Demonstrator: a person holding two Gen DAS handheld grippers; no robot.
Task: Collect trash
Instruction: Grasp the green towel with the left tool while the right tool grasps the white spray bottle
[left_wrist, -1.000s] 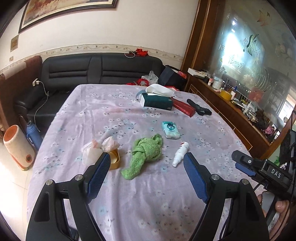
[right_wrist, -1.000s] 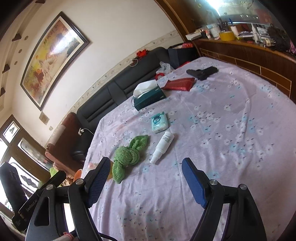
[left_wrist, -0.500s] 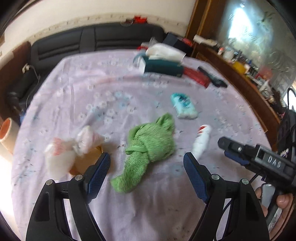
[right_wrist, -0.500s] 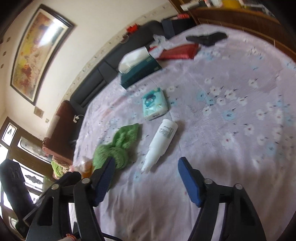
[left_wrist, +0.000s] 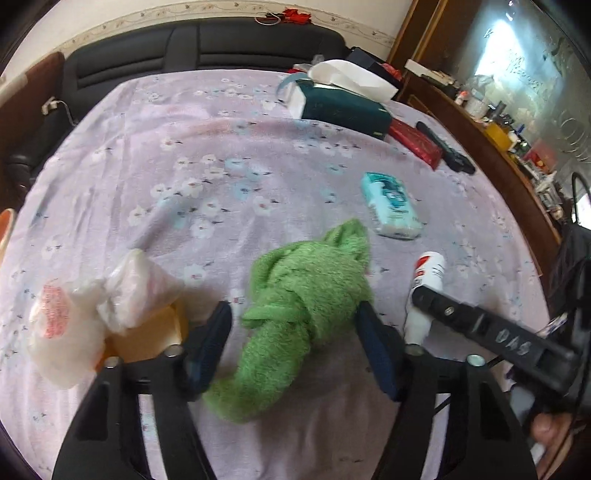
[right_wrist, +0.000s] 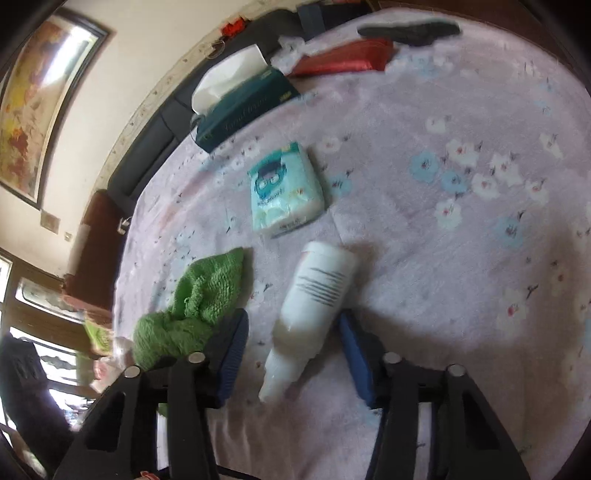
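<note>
- On the counter (left_wrist: 155, 155), under a lilac flowered cloth, left wrist view: your left tongs (left_wrist: 293, 338) straddle the knotted green towel (left_wrist: 306, 295). Their jaws have just been closing. The right pad seems to meet the towel's edge; the left pad stands just clear, so count them as not yet clenched.
- Left of the left pad: a crumpled white plastic bag (left_wrist: 92, 310) lying over a yellow tape roll (left_wrist: 147, 332), touching it.
- Right of the towel: a white bottle (left_wrist: 424, 288) on its side, with your other tool's black finger crossing its lower end.
- Beyond the towel: a teal tissue packet (left_wrist: 391, 206); farther back a dark green tissue box (left_wrist: 343, 107), a red packet (left_wrist: 415, 142) and a black object (left_wrist: 447, 153).
- Right wrist view: your right tongs (right_wrist: 295, 347) bracket the white bottle (right_wrist: 314, 306), nozzle end toward the camera. Jaws have just been closing. The right pad sits against the bottle's side or just beside it, blur hides which; the left pad stands apart. Not grasping.
- Green towel (right_wrist: 195, 306) lies just left of the left pad; teal packet (right_wrist: 284, 190) just beyond the bottle's base.
</note>
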